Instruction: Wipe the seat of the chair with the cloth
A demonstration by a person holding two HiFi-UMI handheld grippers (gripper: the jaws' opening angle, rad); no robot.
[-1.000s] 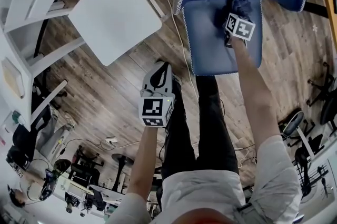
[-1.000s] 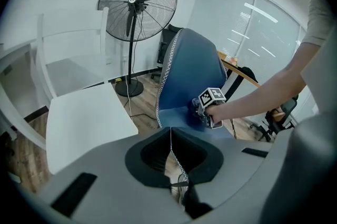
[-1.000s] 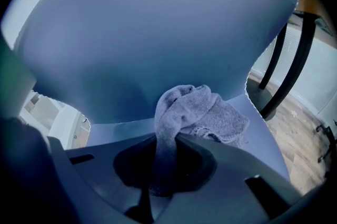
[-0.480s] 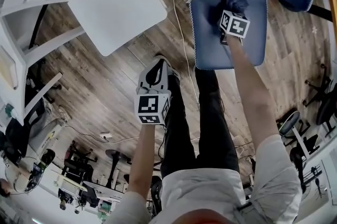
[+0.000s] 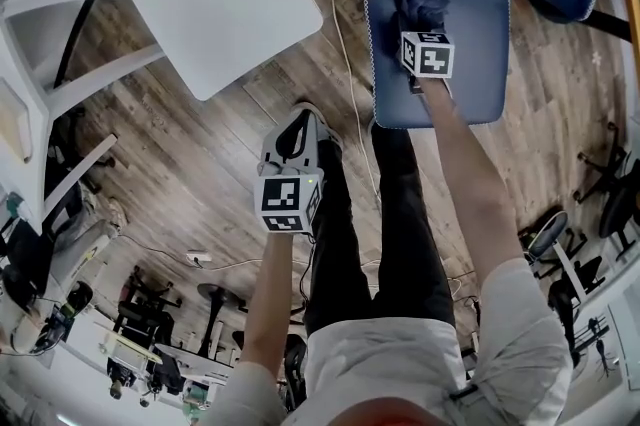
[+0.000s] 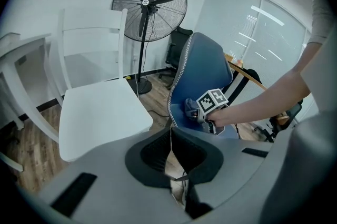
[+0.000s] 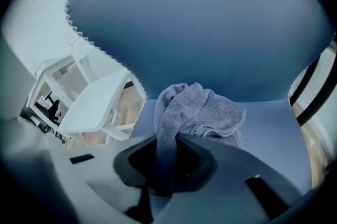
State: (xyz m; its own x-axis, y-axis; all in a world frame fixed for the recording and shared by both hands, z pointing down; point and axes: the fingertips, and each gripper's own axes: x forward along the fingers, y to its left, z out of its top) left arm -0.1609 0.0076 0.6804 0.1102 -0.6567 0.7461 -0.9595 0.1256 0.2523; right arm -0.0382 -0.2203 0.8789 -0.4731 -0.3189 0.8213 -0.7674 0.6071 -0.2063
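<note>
Where the head view looks down, the right gripper (image 5: 420,22) holds a grey cloth (image 5: 423,2) on the blue chair's seat (image 5: 475,64), and the left gripper (image 5: 298,136) hangs well apart over the wooden floor (image 5: 230,174). In the left gripper view, its jaws meet with nothing between them. In the right gripper view, the jaws pinch one bunched end of the cloth, and the rest is heaped on the seat.

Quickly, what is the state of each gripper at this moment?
Left gripper: closed, holding nothing.
Right gripper: closed on the cloth, which lies on the blue chair seat.
</note>
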